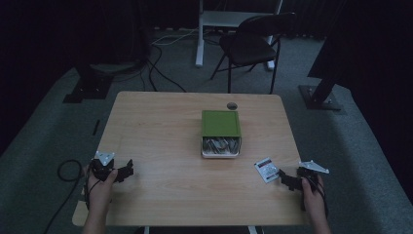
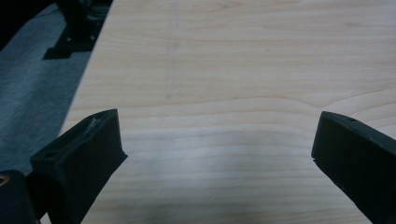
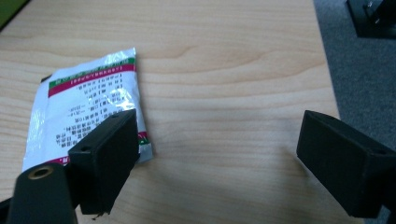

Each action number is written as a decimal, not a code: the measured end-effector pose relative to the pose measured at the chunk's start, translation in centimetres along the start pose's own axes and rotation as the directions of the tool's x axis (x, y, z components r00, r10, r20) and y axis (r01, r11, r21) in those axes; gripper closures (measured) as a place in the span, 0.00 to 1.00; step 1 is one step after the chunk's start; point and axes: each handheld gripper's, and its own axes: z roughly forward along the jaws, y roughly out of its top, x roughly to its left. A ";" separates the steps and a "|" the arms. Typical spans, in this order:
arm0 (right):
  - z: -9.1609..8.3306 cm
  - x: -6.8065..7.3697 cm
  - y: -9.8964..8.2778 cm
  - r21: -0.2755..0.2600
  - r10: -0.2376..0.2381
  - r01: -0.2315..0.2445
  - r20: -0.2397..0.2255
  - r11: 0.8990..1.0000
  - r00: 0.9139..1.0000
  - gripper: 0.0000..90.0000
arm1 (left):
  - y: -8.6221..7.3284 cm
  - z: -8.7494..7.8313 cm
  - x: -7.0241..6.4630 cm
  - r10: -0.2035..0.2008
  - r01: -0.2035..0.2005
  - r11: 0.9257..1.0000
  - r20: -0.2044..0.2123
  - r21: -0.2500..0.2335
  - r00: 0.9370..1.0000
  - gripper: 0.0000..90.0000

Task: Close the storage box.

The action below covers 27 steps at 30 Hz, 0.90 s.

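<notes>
A white sachet (image 1: 266, 169) with a red band and printed text lies flat on the wooden table (image 1: 165, 141) near its right front corner. My right gripper (image 1: 287, 180) rests just right of it, jaws wide apart and empty; in the right gripper view its left jaw overlaps the sachet (image 3: 88, 112). A green box (image 1: 221, 123) with a white tray of several packets (image 1: 221, 146) pulled out toward me sits at the table's centre. My left gripper (image 1: 125, 170) stands open over bare wood (image 2: 224, 93) at the left front.
A round cable hole (image 1: 232, 106) lies behind the green box. A black folding chair (image 1: 253, 44) and a white desk leg (image 1: 199, 34) stand beyond the table. Dark stand bases (image 1: 321, 97) and cables (image 1: 160, 73) sit on the grey carpet.
</notes>
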 end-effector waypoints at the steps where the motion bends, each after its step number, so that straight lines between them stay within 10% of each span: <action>1: 0.1 0.1 0.0 0.012 0.000 0.000 -0.001 1.000 1.000 0.14 | 0.0 -0.1 0.1 -0.006 0.006 1.000 -0.011 0.005 1.000 0.03; 10: 0.3 0.6 0.1 0.039 -0.046 0.045 0.023 0.998 0.999 0.14 | -0.7 -0.3 1.6 -0.065 0.071 0.997 -0.129 0.041 0.990 0.03; 27: 0.3 0.6 0.1 0.040 -0.045 0.044 0.023 0.998 0.999 0.13 | -2.3 -0.2 2.9 -0.063 0.083 0.987 -0.151 0.135 0.987 0.03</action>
